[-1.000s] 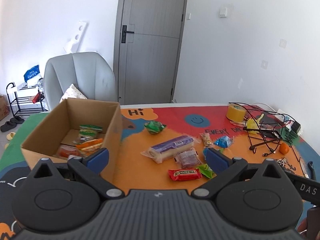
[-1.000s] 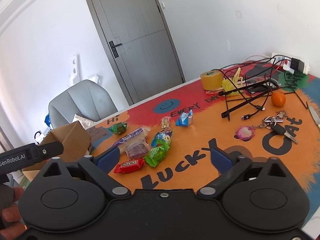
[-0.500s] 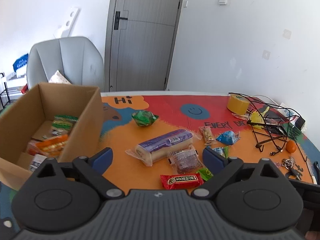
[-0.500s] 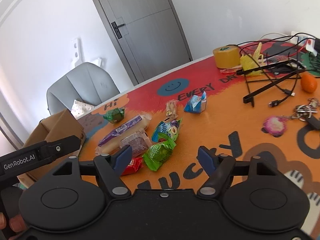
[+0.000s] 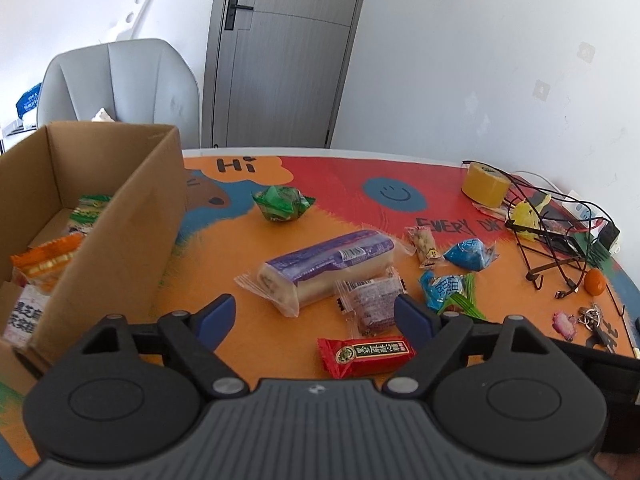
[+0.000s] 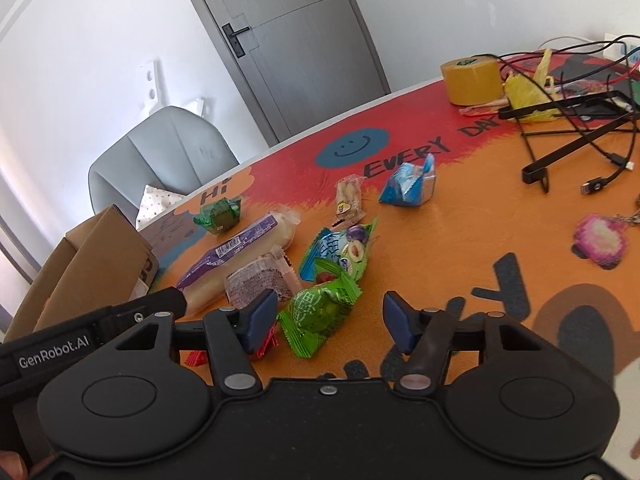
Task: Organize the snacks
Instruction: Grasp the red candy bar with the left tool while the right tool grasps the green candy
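Snacks [image 5: 326, 266] lie between cardboard box [image 5: 120, 216] and cables [image 5: 560, 236].

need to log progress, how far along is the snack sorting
Partly done: a few packets already lie in the cardboard box. In hand: nothing. Left claw and right claw are empty, jaws just closing. Left: the purple roll, red bar, green candy and others on the mat.

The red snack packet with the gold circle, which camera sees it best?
The left wrist view. There the red snack packet lies whole and unhidden on the mat, just ahead of the left gripper, with its gold label readable. In the right wrist view only its crinkled red ends peek out behind a finger of the right gripper.
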The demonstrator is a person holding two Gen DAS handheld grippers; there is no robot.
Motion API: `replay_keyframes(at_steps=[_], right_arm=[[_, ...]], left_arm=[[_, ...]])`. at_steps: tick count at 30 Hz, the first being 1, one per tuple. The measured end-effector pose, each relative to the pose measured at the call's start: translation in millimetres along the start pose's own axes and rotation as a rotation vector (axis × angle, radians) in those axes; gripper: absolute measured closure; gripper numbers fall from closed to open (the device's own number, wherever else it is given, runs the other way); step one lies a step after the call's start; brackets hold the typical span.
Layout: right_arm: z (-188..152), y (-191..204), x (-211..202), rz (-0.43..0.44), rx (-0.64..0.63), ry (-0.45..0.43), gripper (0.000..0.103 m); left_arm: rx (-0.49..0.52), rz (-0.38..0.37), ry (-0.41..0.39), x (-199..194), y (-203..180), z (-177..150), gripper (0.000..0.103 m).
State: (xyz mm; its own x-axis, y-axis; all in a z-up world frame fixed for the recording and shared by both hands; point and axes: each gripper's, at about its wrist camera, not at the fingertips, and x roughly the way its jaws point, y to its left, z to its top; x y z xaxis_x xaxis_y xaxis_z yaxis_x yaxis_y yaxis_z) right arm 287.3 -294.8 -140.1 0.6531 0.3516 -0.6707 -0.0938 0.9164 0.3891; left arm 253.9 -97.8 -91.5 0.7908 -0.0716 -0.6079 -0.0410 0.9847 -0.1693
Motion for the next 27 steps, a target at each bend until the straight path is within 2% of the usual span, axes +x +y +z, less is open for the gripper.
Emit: replay_keyframes(at_steps=[1, 2, 3, 6, 16, 19, 27], right_arm=[[-0.4, 0.3, 2.5, 0.002, -0.001, 0.002, 0.049], [-0.9, 0.3, 4.9, 0.005, -0.001, 0.005, 0.063], [-0.8, -0.5, 7.4, 0.011, 0.003, 0.01, 0.069], [-1.0, -2.7, 7.2, 0.029, 0.018, 0.019, 0.07], [-5.9, -15.5, -12.8, -0.015, 0.031, 0.013, 0.07], [-6.9, -21.3, -18.3, -0.028, 0.04, 0.007, 0.07], [-12.9, -31.5, -31.5, -0.052, 0.048, -0.001, 0.07]], left_arm=[[-0.002, 0.0, 0.005, 2.1, -0.2, -0.5, 0.018], [-0.003, 0.0, 0.009, 4.0, -0.5, -0.7, 0.019], [-0.004, -0.001, 0.011, 5.8, -1.0, -1.1, 0.019], [-0.006, -0.002, 0.02, 9.8, -2.8, -1.7, 0.019], [0.015, -0.016, 0.046, 19.2, -16.8, -9.4, 0.018], [0.024, -0.017, 0.079, 23.9, -22.3, -11.5, 0.016], [0.043, 0.015, 0.089, 31.2, -36.4, -20.4, 0.016]])
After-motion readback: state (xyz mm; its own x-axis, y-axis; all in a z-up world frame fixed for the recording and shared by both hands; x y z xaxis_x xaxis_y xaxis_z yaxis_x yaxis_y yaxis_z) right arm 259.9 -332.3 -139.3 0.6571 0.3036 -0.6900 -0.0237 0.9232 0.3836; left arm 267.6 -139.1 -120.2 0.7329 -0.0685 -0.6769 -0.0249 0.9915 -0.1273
